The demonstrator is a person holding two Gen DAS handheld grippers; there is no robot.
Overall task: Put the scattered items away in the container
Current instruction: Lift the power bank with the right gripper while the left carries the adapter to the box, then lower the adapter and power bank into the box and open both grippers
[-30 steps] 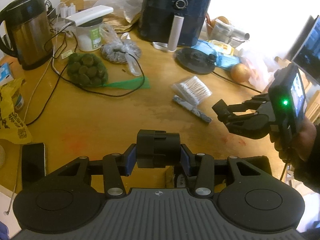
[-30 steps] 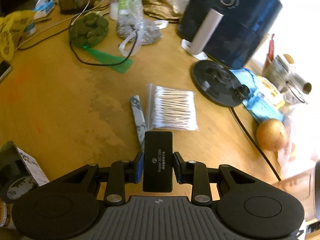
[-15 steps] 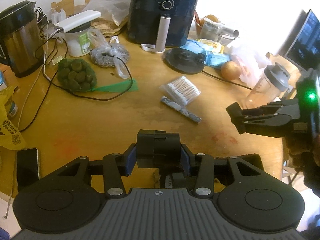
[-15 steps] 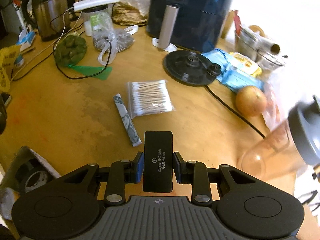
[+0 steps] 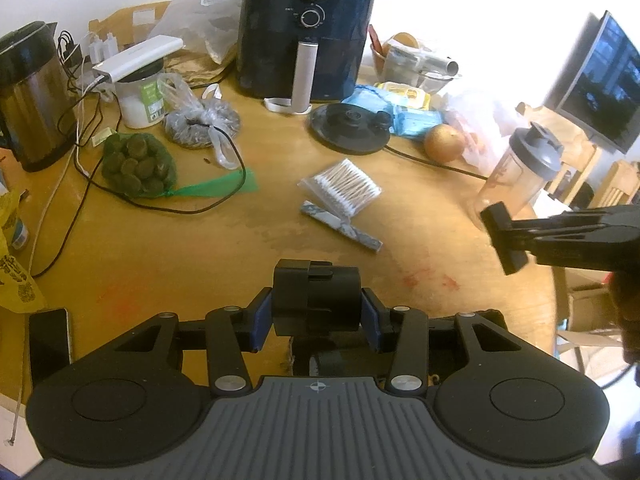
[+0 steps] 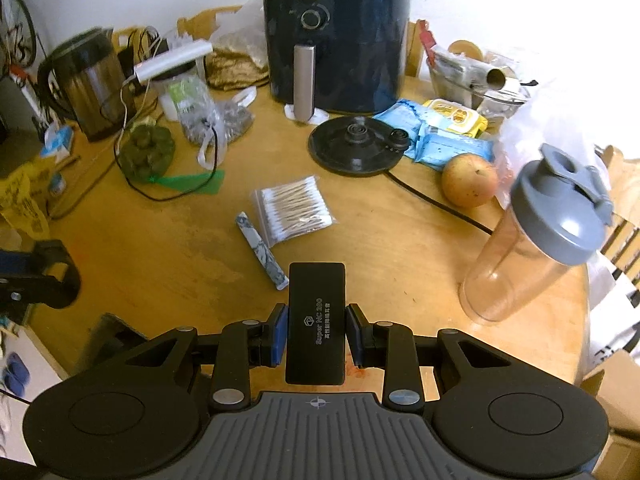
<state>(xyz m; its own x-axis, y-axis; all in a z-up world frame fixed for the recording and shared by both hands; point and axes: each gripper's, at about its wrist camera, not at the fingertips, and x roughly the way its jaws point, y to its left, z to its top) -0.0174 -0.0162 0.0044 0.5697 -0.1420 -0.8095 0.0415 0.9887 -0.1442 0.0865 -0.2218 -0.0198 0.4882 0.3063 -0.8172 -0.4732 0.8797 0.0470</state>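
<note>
Scattered items lie across the round wooden table [image 6: 400, 248], and we hold two of them already. Our right gripper [image 6: 316, 330] pinches a flat black box [image 6: 316, 320] printed "Super NC 200", its blue pads pressed against the box's long sides, the box standing lengthwise between the jaws and reaching out past them. Our left gripper [image 5: 316, 314] clamps a chunky black case [image 5: 316, 300] the same way, pads flat on both flanks.

Just beyond the flat black box we see a narrow grey-patterned stick [image 6: 261, 250] lying slantwise, and touching its far side a clear packet of cotton swabs [image 6: 294, 210]. In the left wrist view the same stick [image 5: 340, 229] and swab packet [image 5: 340, 189] sit near the table's middle, well ahead of the chunky case.

Bare wood spreads out around these two items. To the right, a clear shaker bottle [image 6: 536, 240] with a grey lid stands close to the table's edge, with an apple [image 6: 470, 180] behind it and a black cable running between them. A black kettle base [image 6: 356, 148] and a dark air fryer [image 6: 336, 36] close off the far side. On the left, a green net bag [image 6: 148, 150], a looped cable and a steel kettle [image 6: 90, 84] crowd that side. We cannot make out the container clearly; a dark shape below the left gripper is mostly hidden.
</note>
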